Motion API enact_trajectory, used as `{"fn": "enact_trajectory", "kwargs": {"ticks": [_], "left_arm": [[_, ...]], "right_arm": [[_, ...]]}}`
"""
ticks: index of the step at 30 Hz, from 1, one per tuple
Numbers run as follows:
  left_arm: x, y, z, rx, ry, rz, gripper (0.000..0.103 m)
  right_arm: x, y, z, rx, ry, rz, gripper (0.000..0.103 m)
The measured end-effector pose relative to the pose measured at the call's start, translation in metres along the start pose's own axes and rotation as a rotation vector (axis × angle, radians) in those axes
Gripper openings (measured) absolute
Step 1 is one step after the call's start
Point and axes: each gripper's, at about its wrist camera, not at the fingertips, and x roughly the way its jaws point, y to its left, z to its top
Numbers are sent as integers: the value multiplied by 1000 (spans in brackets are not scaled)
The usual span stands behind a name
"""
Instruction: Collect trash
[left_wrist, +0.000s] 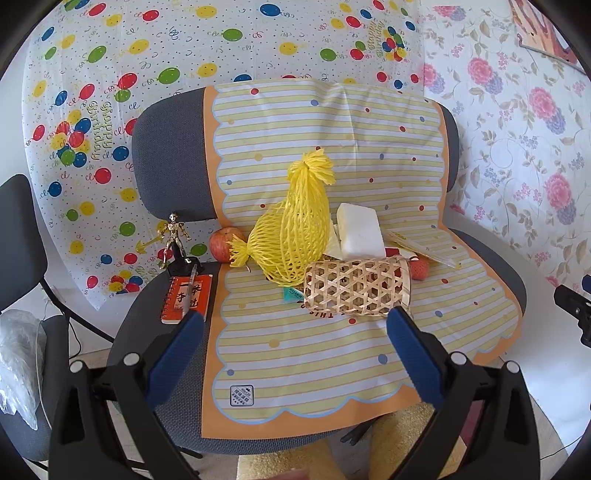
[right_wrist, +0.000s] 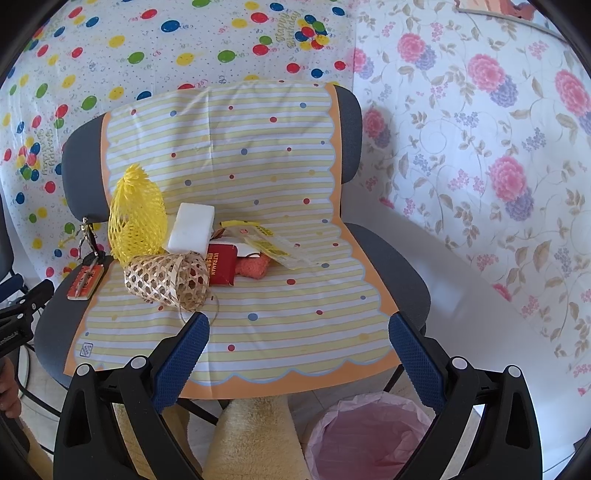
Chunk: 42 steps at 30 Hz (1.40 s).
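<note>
Claws, left (left_wrist: 295, 325) and right (right_wrist: 299, 328), both released above chair (right_wrist: 391, 254) clutter

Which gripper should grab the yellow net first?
Probably left. The left gripper is open and faces the yellow foam fruit net almost head-on. From the open right gripper, the net sits far left, behind the woven bamboo basket.

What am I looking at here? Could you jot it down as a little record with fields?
Setting: grey office chair draped with a striped, dotted yellow cloth
Likely trash on seat: yellow foam fruit net, white foam block, red cardboard box, clear yellow-printed plastic wrapper
Other items: woven bamboo basket on its side, red apple, orange notebook with pen, small metallic figurine
Bin: pink-lined waste bin, on the floor in front of the chair
Left tool: open, empty
Right tool: open, empty
</note>
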Motion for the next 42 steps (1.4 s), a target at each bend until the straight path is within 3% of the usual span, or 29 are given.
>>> {"fn": "enact_trajectory", "kwargs": {"ticks": [42], "left_arm": [[1, 4, 0, -5, 8, 10, 96]], "right_arm": [[4, -1, -2, -2, 3, -1, 97]]}}
